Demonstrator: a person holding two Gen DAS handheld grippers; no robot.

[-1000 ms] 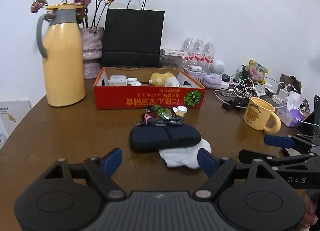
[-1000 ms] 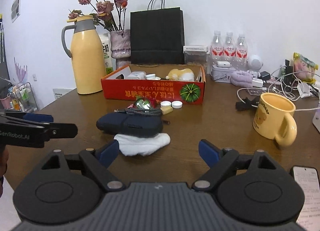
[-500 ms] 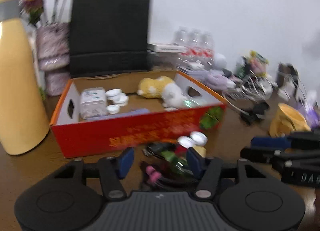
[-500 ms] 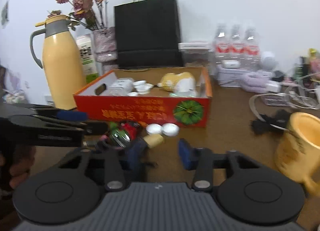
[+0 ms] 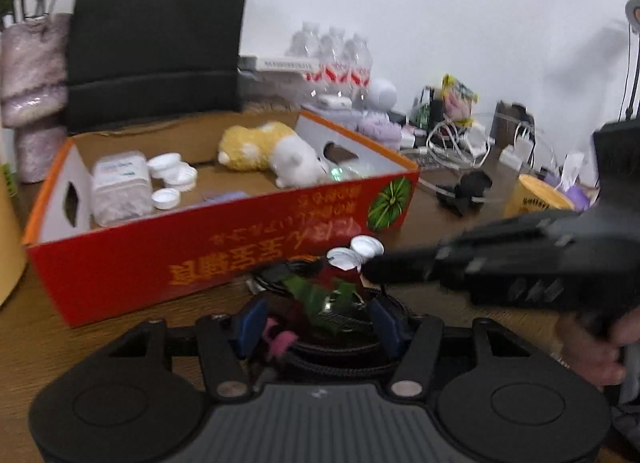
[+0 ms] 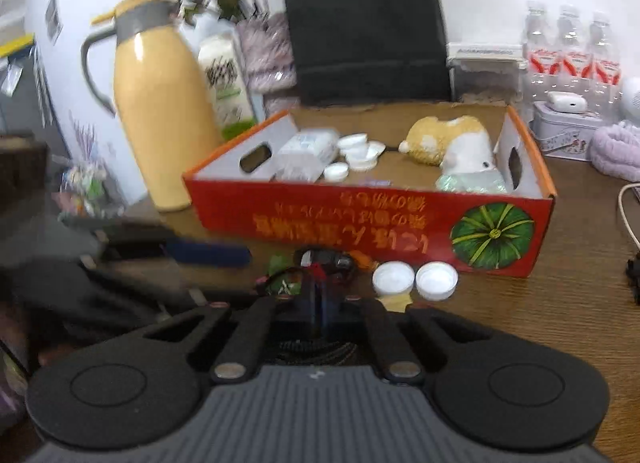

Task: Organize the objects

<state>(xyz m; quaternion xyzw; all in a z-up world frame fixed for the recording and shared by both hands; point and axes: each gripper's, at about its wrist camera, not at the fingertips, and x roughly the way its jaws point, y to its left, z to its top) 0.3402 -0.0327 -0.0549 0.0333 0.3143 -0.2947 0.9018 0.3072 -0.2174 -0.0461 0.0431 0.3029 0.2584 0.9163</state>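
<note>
A small pile, a coiled black cable bundle [image 5: 328, 327] with green, red and pink bits, lies in front of the red cardboard box [image 5: 280, 251]. My left gripper [image 5: 318, 323] is half closed around it, its blue pads against the coil's two sides. My right gripper [image 6: 316, 295] is shut, and its tips [image 5: 370, 271] rest on a red piece at the top of the pile [image 6: 320, 263]. Whether it pinches anything is hidden. Two white caps [image 6: 394, 279] lie just right of the pile. The box [image 6: 360, 223] holds a plush toy [image 6: 444, 139], white caps and a clear container.
A yellow thermos jug [image 6: 160, 111] and a black paper bag [image 6: 364, 23] stand behind the box. Water bottles [image 6: 568, 51], a tin and tangled cables [image 5: 456, 143] crowd the back right. A yellow mug [image 5: 536, 203] stands on the right. A hand [image 5: 596, 347] holds the right gripper.
Both grippers have come forward and down to the pile in front of the box. The left jaws narrowed around the cable bundle. The right jaws went from wide to shut.
</note>
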